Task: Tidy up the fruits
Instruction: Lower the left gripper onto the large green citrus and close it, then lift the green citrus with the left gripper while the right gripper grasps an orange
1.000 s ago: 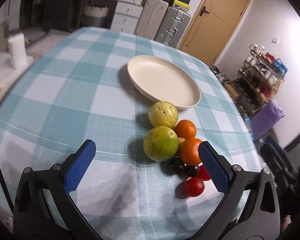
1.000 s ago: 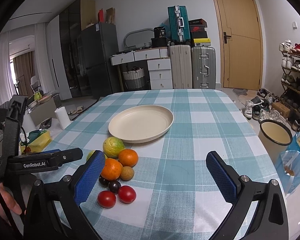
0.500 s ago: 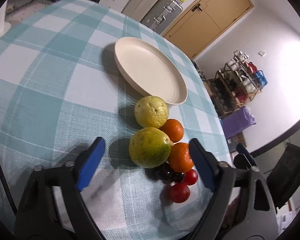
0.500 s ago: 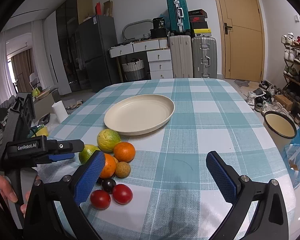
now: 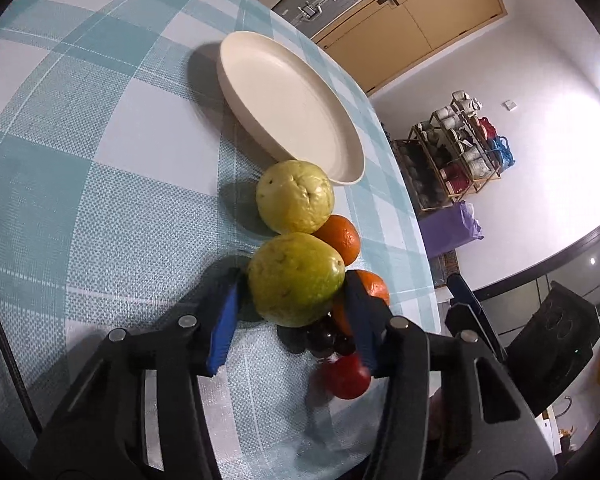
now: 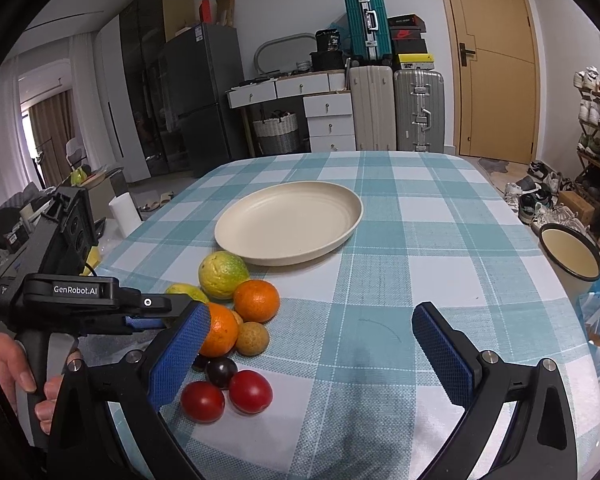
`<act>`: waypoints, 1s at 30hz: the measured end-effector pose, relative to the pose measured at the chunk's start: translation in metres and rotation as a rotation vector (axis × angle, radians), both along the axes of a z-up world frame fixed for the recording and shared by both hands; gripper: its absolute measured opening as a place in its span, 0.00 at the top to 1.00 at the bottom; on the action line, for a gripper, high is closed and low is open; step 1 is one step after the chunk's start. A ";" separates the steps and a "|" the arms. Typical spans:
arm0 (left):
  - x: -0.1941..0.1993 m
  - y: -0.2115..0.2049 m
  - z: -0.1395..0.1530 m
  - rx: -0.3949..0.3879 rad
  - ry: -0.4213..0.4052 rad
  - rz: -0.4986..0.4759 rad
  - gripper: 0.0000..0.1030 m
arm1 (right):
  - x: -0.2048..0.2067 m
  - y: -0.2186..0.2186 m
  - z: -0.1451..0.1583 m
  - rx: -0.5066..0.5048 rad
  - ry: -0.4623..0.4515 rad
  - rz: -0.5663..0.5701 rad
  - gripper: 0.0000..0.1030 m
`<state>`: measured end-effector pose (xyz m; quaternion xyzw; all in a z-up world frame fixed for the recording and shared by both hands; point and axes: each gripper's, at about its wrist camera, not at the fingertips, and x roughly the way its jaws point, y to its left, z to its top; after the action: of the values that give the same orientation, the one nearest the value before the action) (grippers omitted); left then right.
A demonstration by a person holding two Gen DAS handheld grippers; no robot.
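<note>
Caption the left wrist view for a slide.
Left tongs close around a green fruit near the empty plate.

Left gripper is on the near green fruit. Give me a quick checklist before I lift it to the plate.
1. Grip: left gripper has its fingers on both sides of the near green fruit. Ok.
2. Firmness of hold: cannot tell.
3. Neighbours: an orange sits right against the right-hand finger, and dark fruits lie just under the green one. Not ok, they may roll.
4. Plate: nothing on it. Ok.
5. Path: second green fruit lies between the grip and the plate. Lift over it.
6. Right gripper: open, holding nothing, hovering near the pile. Ok.
</note>
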<state>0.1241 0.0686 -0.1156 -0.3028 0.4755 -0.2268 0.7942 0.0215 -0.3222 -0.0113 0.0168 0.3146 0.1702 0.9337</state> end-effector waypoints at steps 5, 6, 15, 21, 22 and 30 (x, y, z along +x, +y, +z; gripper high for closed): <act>0.005 0.001 0.001 0.001 -0.004 0.009 0.55 | 0.000 0.004 -0.002 0.009 0.008 0.034 0.00; 0.004 0.001 0.003 0.000 -0.006 0.010 0.55 | 0.000 0.006 -0.002 0.016 0.010 0.049 0.00; -0.003 0.007 0.011 -0.001 -0.026 0.040 0.55 | 0.002 0.027 -0.008 0.058 0.054 0.178 0.00; -0.023 0.015 0.017 0.006 -0.047 0.035 0.55 | 0.008 0.042 -0.017 0.059 0.085 0.225 0.02; -0.023 0.015 0.019 0.004 -0.050 0.033 0.55 | 0.009 0.044 -0.018 0.058 0.089 0.231 0.05; -0.025 0.025 0.024 0.002 -0.063 0.036 0.55 | 0.015 0.065 -0.028 -0.033 0.114 0.242 0.26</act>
<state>0.0992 0.0934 -0.0917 -0.3033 0.4451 -0.2214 0.8130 0.0368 -0.2575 -0.0389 -0.0268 0.3697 0.2751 0.8871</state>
